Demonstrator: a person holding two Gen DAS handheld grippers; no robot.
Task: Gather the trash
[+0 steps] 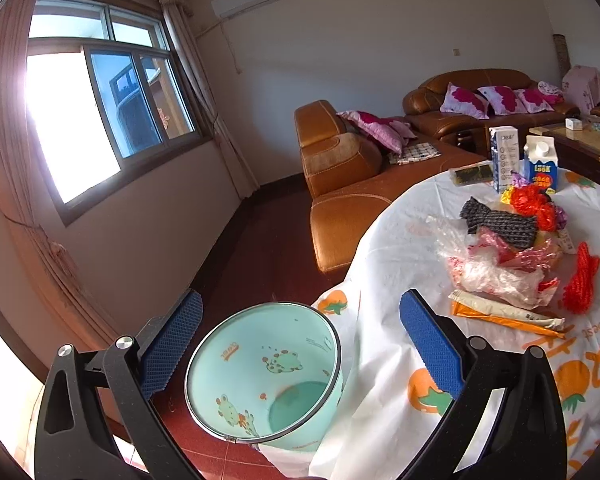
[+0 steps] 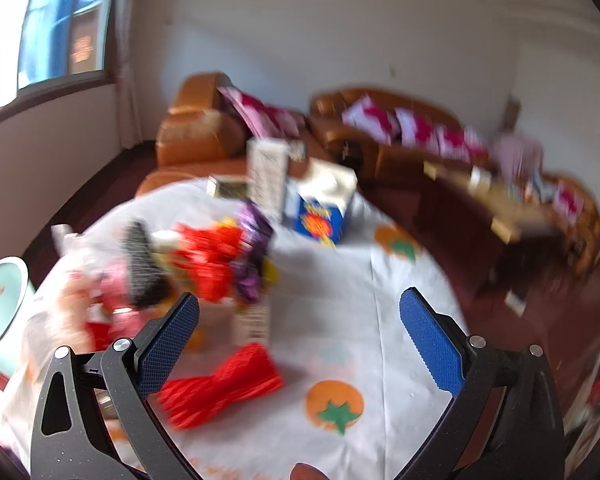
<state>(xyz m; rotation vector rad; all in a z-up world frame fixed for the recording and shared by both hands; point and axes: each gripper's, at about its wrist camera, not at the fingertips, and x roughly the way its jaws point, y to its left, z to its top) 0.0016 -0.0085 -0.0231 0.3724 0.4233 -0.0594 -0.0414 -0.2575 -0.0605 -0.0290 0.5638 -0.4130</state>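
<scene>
Beside the table's (image 1: 400, 240) left edge, a mint-green bin (image 1: 260, 376) stands on the floor, framed between the spread fingers of the empty left hand-held gripper (image 1: 300, 344). On the table, trash lies heaped: clear plastic bags (image 1: 496, 272), red netting (image 1: 580, 280), a long wrapper (image 1: 504, 314). Right hand-held gripper (image 2: 300, 344), jaws apart and empty, hovers above the red netting; that view is blurred.

The left wrist view looks forward between the fingers of the left tool (image 1: 300, 344), from off the table's (image 1: 400, 248) edge, down into a mint bin (image 1: 260, 376) close below and across toward the window (image 1: 112, 112) and sofa (image 1: 380, 160). The right wrist view, blurred, looks from above the table (image 2: 340, 300) between the right tool's (image 2: 300, 340) fingers toward the same sofa (image 2: 204, 132). Both share the litter pile (image 1: 508, 248) (image 2: 204, 264), cartons (image 1: 540, 164) (image 2: 320, 212) and bin (image 2: 2, 304).
</scene>
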